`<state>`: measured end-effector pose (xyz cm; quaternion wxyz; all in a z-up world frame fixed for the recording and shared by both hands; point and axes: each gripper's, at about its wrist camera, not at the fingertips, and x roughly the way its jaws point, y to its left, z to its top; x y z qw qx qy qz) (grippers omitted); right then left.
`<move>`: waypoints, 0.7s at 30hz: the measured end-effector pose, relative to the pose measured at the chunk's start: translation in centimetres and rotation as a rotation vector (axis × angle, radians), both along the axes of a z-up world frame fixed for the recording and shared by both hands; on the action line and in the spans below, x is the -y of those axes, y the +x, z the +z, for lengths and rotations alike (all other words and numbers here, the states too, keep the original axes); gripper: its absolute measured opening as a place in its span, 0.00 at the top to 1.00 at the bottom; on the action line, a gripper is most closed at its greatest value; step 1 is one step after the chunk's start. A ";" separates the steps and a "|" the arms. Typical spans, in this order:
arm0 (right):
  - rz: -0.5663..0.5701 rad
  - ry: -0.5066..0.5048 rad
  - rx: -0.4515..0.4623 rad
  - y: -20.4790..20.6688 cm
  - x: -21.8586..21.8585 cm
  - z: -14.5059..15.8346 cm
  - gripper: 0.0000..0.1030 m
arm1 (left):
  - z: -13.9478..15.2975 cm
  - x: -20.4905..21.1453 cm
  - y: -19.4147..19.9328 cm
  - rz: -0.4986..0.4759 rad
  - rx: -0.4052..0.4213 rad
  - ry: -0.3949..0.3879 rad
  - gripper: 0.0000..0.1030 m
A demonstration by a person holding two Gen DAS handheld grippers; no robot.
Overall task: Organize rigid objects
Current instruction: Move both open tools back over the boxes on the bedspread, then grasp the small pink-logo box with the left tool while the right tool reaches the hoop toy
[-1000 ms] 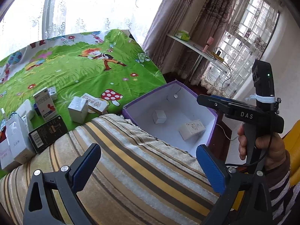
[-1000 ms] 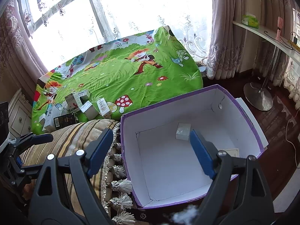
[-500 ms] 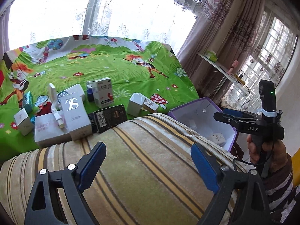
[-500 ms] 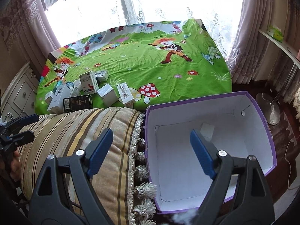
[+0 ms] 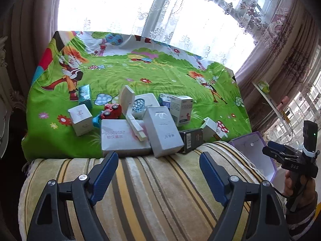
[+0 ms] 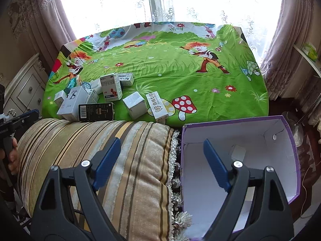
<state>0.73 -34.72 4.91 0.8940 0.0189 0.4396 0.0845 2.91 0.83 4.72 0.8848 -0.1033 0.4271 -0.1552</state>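
Bed under a green cartoon sheet [image 6: 160,64] takes up most of both views, serving as the work surface; a striped bolster cushion [image 6: 112,150] lies along its near edge, between the person and the goods, so any reach must pass over it; the purple-rimmed storage box [image 6: 289,156] sits open-topped just beside the cushion's tasselled end, low and to the right, probably placed there so items drop in with a short swing; one small white carton [image 6: 237,153] already rests on its floor. The clutter of cartons [image 5: 140,124] is bunched against the far side of the cushion at the left, some upright, some flat, one with its flap open, a red toy car [image 5: 111,111] among them; a black barcode box [image 6: 96,111] and a grey cube carton [image 6: 134,104] lie nearest the middle. Left gripper [image 5: 158,172] hangs over the cushion facing the pile, jaws spread wide, holding nothing, likely lining up a pick; right gripper [image 6: 162,162] hangs over the seam between cushion and box, jaws likewise apart and empty.
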 end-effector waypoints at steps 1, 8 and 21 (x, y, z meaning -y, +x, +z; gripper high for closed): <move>0.004 -0.001 -0.002 0.1 -0.1 0.0 0.16 | -0.1 -0.6 0.3 0.018 -0.006 0.000 0.21; 0.017 0.010 -0.020 0.9 -0.9 -0.4 0.16 | -1.0 -3.4 2.9 0.125 -0.060 0.026 0.26; 0.070 -0.004 -0.021 2.6 -3.3 0.3 0.16 | -3.5 -7.2 8.5 0.273 -0.197 0.005 0.30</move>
